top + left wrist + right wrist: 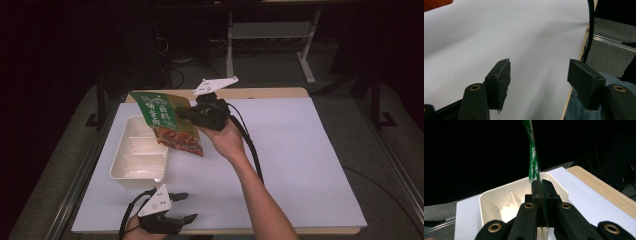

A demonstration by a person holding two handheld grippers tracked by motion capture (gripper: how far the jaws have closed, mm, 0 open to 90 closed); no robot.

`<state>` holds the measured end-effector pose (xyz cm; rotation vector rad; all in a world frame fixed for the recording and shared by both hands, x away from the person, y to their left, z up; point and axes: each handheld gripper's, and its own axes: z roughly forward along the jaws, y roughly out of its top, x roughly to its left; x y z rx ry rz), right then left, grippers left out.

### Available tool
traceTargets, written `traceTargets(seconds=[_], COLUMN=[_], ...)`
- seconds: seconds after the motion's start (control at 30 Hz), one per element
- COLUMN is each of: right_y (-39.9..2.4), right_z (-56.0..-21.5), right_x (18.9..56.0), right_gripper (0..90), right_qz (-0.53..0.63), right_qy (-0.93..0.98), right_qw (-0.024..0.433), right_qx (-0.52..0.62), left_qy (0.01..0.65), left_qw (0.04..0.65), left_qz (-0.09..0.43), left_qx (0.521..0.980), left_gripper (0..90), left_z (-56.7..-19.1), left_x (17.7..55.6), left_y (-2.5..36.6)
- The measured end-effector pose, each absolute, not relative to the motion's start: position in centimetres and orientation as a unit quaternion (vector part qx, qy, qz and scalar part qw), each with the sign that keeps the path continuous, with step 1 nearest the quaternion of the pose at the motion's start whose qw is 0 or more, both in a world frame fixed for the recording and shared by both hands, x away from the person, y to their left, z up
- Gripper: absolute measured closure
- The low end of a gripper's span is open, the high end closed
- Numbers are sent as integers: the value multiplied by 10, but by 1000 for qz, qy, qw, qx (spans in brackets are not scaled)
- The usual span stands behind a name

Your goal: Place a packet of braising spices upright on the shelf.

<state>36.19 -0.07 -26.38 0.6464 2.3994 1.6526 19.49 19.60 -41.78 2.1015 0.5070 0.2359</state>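
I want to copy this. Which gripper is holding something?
The right gripper, shut on the green snack packet above the tray. The left gripper is open.

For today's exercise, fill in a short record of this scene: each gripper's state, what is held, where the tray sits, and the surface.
right gripper: jaws shut on the edge of the green snack packet
packet: lifted, above the tray
left gripper: jaws open, nothing between them, near the table's front edge
tray: cream, divided into compartments, on the left of the table
surface: white sheet over a wooden table
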Motion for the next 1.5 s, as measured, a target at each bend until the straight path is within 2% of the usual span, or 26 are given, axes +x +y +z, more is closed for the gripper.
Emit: traceTargets(seconds=[0.8, 1.5], right_y=[83, 109], right_z=[-274, -300], right_x=[393, 406], right_gripper=[897, 897], right_qz=[561, 572], right_qy=[802, 791], right_qw=[53, 27], right_qx=[197, 214], left_qy=[185, 183], left_qw=[469, 471], left_qz=[111, 106], left_qx=[857, 857], left_gripper=[304, 287], left_z=[-416, -416], left_x=[193, 192], left_y=[198, 196])
